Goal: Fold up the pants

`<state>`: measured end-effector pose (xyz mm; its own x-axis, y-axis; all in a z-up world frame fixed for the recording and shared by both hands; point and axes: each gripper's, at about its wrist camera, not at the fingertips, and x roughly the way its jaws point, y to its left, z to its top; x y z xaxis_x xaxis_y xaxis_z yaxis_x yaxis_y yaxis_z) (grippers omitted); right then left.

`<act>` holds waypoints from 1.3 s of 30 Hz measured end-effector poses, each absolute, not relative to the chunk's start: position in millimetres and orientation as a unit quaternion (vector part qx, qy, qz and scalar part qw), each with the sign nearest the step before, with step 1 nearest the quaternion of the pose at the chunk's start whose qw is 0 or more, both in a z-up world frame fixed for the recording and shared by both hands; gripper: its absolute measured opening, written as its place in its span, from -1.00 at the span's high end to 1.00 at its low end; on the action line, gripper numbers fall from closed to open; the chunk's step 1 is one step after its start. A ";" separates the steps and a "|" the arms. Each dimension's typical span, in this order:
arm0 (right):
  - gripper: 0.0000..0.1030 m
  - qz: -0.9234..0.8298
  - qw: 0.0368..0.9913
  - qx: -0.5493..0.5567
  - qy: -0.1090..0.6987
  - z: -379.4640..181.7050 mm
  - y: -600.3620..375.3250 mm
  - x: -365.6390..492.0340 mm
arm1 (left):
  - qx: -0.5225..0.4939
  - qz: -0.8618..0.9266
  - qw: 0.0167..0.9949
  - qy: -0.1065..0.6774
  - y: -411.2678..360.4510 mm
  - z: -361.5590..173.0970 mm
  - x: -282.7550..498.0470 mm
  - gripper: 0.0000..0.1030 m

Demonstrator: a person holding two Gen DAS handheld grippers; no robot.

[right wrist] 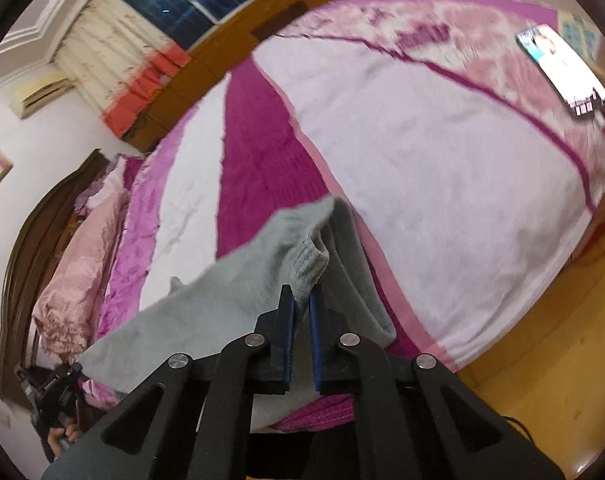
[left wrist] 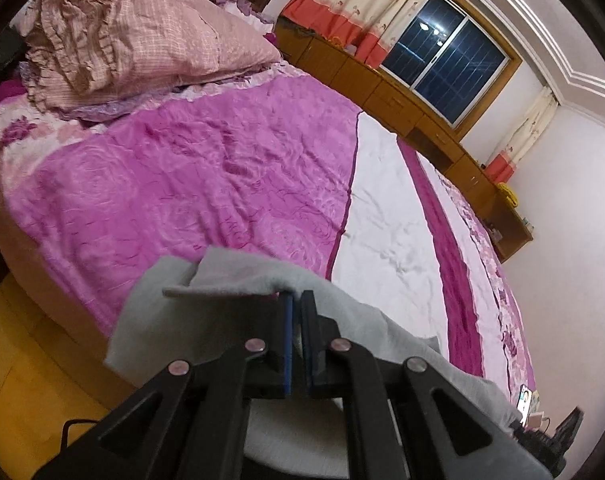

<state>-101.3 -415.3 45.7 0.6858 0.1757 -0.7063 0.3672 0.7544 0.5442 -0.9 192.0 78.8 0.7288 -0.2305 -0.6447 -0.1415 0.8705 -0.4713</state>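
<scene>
Each hand-held gripper — left (left wrist: 296,295), right (right wrist: 301,294) — I've pinched onto the soft, limp grey pants (right wrist: 238,280), gripping by their edges.

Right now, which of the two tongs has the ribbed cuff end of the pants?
The right tongs: they pinch the ribbed knit cuff. The left tongs clamp a plain smooth edge of the grey pants.

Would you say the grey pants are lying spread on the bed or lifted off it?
Lifted: the grey pants hang between the left gripper and right gripper, each shut on fabric, above the bed.
</scene>
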 end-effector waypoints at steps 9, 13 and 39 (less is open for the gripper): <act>0.99 -0.055 0.847 0.336 0.409 33.5 -421.7 -119.7 | -0.229 0.007 0.879 0.418 207.2 42.4 -38.2 0.92; 0.99 -0.065 0.833 0.341 0.430 10.7 -423.4 -124.3 | -0.222 0.025 0.864 0.451 207.8 11.7 -39.8 0.92; 0.55 -0.121 0.872 0.093 0.465 46.8 -364.3 -99.4 | -0.174 0.049 0.896 0.406 245.9 21.2 24.3 0.17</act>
